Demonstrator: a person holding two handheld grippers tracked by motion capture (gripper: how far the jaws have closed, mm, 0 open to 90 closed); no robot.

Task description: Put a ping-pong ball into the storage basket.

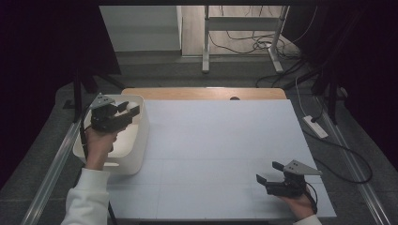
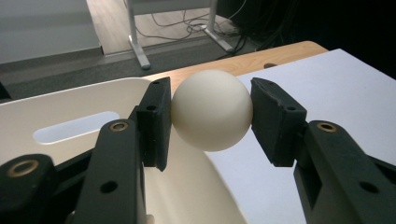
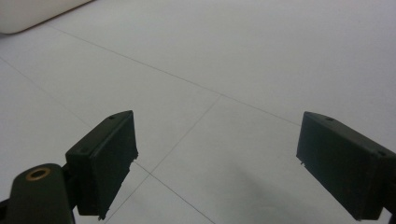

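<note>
White power strip (image 1: 315,126) on grey floor (image 1: 187,70); cables (image 1: 253,44) beyond metal frame legs (image 1: 205,47)

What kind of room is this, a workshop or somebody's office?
Most likely a lab or test room set up for recording. A person works hand-held tongs, the left tongs gripping a cream ball over a white bin, on a table covered in white sheet, with loose cables on the floor and dark curtains around.
</note>
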